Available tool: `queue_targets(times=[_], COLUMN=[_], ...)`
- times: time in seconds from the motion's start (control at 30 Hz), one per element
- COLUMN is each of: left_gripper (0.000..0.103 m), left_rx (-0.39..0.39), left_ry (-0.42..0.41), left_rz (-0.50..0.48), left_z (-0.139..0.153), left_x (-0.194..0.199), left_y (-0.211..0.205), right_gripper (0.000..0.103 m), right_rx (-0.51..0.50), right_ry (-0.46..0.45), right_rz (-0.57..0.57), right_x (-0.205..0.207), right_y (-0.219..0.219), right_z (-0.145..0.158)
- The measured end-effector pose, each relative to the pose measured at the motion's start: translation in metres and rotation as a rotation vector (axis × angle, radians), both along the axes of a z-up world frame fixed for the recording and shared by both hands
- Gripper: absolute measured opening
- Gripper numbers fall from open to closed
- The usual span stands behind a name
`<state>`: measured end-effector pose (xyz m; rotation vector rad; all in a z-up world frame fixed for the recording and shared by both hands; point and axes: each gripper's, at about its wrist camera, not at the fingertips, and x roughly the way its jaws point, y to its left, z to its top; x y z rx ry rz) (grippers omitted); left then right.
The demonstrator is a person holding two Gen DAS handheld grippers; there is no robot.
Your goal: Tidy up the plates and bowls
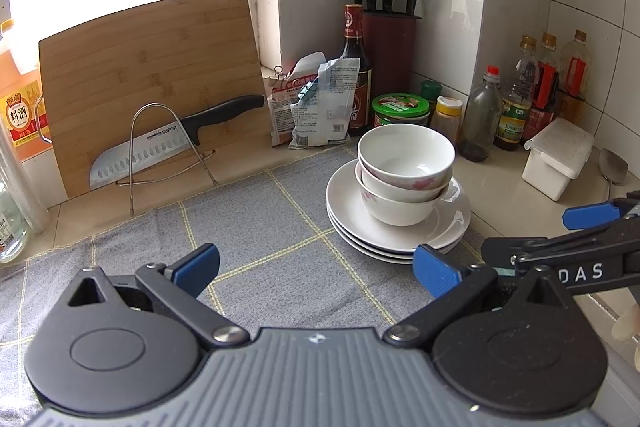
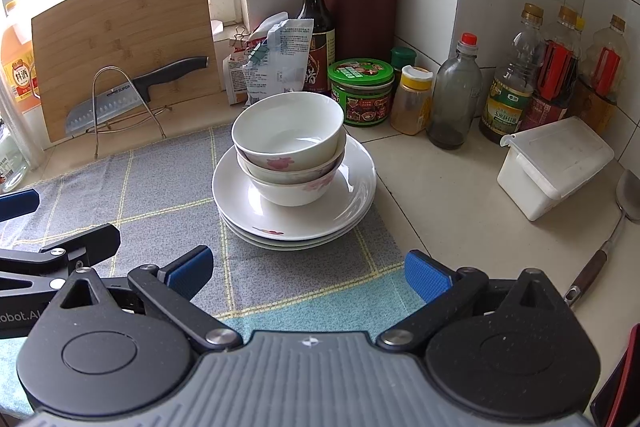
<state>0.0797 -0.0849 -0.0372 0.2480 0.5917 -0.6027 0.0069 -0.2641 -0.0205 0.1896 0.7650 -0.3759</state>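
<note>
Three white bowls [image 1: 406, 163] [image 2: 289, 137] with pink flower prints are nested on a stack of three white plates [image 1: 348, 205] [image 2: 352, 203], which rests on a grey checked cloth [image 1: 260, 227] [image 2: 160, 187]. My left gripper [image 1: 316, 267] is open, with nothing between its blue pads, a short way in front and left of the stack. My right gripper [image 2: 308, 273] is open too, empty, just in front of the stack. The right gripper's blue fingertip [image 1: 592, 215] shows at the right edge of the left wrist view. The left gripper's blue fingertip [image 2: 18, 203] shows at the left of the right wrist view.
A bamboo cutting board [image 1: 152, 75] leans at the back left, with a knife [image 1: 168, 143] in a wire rack before it. Sauce bottles [image 2: 508, 95], jars [image 2: 362, 91], bags, a knife block [image 2: 362, 11] and a white lidded box [image 2: 554, 165] line the tiled wall. A spatula [image 2: 600, 247] lies at the right.
</note>
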Motion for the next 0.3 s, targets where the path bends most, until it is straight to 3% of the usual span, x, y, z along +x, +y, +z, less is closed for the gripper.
queue_targets(times=[0.3], left_gripper=[0.102], left_rx=[0.0], left_ry=[0.007], left_rz=[0.0], left_z=[-0.0008], left_x=[0.0014], left_y=[0.0003], right_gripper=[0.103], right_rx=[-0.004], right_ry=[0.003], right_rz=[-0.003], right_x=[0.0005], right_y=[0.0], right_z=[0.0002])
